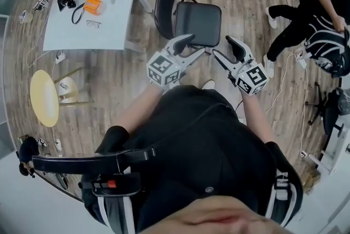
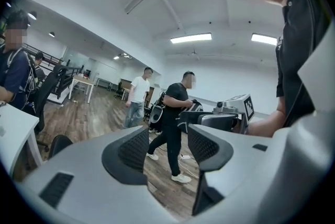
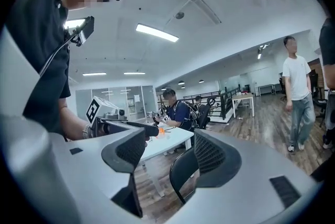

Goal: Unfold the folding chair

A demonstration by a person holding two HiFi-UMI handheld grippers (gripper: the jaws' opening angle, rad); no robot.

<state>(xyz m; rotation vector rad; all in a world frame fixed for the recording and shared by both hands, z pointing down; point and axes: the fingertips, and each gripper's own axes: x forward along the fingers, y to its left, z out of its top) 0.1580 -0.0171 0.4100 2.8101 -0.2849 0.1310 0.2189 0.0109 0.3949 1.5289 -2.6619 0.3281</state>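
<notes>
A black folding chair (image 1: 198, 22) stands opened out on the wood floor ahead of me, seat flat and rounded backrest (image 1: 163, 6) behind it. My left gripper (image 1: 196, 45) hovers over the seat's near edge, open and holding nothing. My right gripper (image 1: 225, 48) hangs just right of it, also open and empty. The two point roughly toward each other. In the left gripper view the jaws (image 2: 167, 147) frame only floor and a walking person, with the right gripper (image 2: 230, 115) beyond. In the right gripper view the jaws (image 3: 170, 152) frame the chair's backrest (image 3: 183, 170).
A white table (image 1: 109, 25) with an orange object (image 1: 93, 6) stands to the far left, a person seated at it. A round yellow stool (image 1: 45, 97) is at the left. Another person (image 1: 317, 9) crouches at the right near an office chair (image 1: 328, 112) and floor cables.
</notes>
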